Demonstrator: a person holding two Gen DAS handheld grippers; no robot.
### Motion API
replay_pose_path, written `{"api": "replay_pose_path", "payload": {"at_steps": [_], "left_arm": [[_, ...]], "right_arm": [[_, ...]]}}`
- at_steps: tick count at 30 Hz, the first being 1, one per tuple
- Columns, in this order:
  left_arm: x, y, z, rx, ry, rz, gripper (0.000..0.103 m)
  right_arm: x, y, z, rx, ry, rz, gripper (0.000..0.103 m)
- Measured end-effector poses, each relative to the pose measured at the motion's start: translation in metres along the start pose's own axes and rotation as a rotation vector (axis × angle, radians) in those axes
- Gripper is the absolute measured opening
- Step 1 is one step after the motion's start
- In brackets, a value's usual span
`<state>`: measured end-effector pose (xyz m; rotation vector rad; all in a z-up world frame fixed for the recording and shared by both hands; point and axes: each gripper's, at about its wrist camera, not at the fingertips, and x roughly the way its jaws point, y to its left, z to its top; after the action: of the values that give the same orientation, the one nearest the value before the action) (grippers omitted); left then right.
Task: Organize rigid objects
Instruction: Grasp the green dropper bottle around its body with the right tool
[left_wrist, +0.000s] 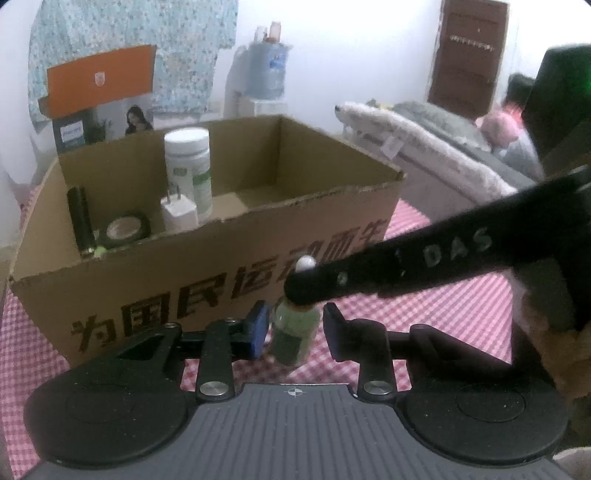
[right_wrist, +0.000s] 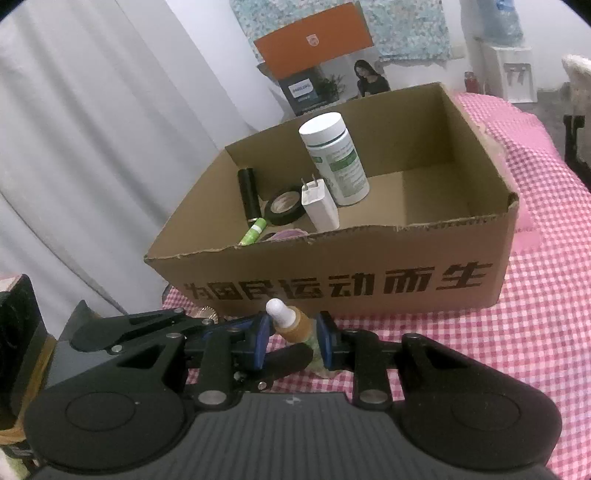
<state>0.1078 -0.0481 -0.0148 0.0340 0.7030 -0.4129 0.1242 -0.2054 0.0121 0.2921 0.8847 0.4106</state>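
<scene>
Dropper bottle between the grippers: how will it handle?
The dropper bottle looks small and rigid, so it is probably light. Its smooth round body may slip or twist in a grip. With a narrow base and a tall tip, it likely tips easily, then rolls on the checked cloth.

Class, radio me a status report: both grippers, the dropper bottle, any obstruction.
Left gripper open around dropper bottle. Right gripper shut on its neck. Cardboard box wall directly ahead.

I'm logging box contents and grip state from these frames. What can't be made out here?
- Left wrist view: the small bottle's neck is hidden by the right gripper's finger; whether the left gripper grips it is unclear.
- Both views: the cardboard box's front wall hides the floor nearest the cameras.
- Right wrist view: the white bottle's label is too blurred to read.
</scene>
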Motion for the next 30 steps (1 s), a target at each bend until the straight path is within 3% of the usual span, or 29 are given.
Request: {"api": "replay_pose_path", "payload": {"at_steps": [11,30], "left_arm": [[0.019,-0.003,-0.009,0.031,0.051,0.01,0.033],[0.008,-0.013,-0.003,0.057,0.011,0.027,0.03]], "right_arm": [[0.008,0.008,0.002,-0.066,0.01,-0.022,0.032],[0.001,0.012,0.003,-0.114,-0.01,-0.03,0.027]]}}
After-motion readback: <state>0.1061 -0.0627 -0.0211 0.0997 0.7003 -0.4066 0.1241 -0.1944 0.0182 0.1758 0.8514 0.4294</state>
